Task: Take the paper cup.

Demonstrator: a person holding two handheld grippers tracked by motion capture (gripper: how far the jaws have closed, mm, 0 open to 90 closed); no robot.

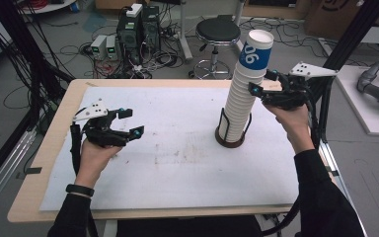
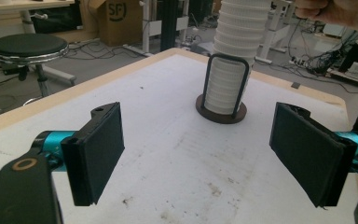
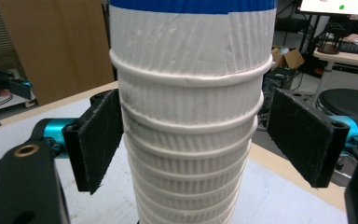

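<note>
Left gripper [image 1: 131,122] near table's [image 1: 128,86] left edge: jaws spread wide, nothing btwn, clear of the white mat [image 1: 177,163]. Right gripper [image 1: 265,82] toward right edge, raised: jaws spread either side of cup stack [image 1: 244,98], left pad at the ribbed wall, right pad off it w/ a gap. Stack tall, white, ribbed, leaning slightly; blue-banded cup [image 1: 257,49] on top. Seated in black wire holder [image 1: 231,136], right-centre of mat.

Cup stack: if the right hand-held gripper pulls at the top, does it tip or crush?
Probably tippy: the cup stack rises far above its holder and already leans. Likely light, so a sideways pull may drag several cups. The ribbed paper walls look thin; the right hand-held gripper should squeeze gently, though the ribs and rims should resist slipping.
</note>
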